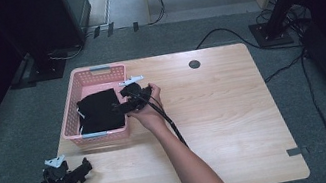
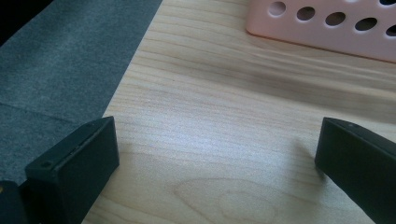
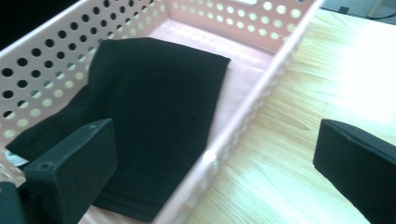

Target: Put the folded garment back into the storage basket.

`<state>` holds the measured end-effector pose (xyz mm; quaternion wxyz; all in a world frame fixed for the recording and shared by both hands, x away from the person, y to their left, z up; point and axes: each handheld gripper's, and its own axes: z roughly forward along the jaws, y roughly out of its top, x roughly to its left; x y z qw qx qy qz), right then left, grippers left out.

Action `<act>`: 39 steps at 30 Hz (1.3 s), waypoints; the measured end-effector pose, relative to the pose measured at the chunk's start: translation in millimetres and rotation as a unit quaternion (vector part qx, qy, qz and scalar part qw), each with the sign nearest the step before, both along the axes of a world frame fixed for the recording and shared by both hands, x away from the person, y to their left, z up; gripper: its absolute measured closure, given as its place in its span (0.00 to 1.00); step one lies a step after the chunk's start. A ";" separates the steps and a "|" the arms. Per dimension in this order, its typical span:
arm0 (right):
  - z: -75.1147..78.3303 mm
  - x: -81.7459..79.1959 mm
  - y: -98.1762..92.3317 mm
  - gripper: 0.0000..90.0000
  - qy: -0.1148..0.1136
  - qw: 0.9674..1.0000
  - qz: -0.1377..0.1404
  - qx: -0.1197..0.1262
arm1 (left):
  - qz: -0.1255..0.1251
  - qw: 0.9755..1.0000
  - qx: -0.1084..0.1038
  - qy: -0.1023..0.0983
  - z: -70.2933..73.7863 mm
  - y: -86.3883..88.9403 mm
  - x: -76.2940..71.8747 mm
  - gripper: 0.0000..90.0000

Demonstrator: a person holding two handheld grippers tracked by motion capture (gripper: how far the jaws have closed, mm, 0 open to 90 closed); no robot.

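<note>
A light wooden table point(image 1: 235, 109) is seen from above, standing on grey carpet point(image 1: 4, 150). A pink perforated plastic basket point(image 1: 92, 76) is placed near the far left corner of the table, its long side running along the left edge. A folded black garment point(image 1: 98, 112) is laid flat inside the basket, toward its near end; in the right gripper view the garment point(image 3: 154, 107) is shown resting on the basket floor against the left wall point(image 3: 46, 60), with bare pink floor left beyond it. The right tongs point(image 1: 128, 101) are held at the basket's right rim, just beside the garment, with the jaws spread wide and nothing between them; one jaw is seen over the basket, the other over the table. The left tongs point(image 1: 67, 177) are held at the near left corner of the table, jaws likewise spread wide and empty above bare wood, with the basket wall point(image 2: 327, 28) ahead.
</note>
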<state>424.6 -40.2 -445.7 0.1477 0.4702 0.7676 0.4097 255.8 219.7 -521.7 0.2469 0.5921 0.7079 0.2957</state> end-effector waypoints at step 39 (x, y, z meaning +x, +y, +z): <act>-49.1 -8.0 -59.5 0.00 0.034 0.998 -0.055 0.024 | 0.000 1.000 0.000 -0.001 0.0 -0.1 0.0 0.00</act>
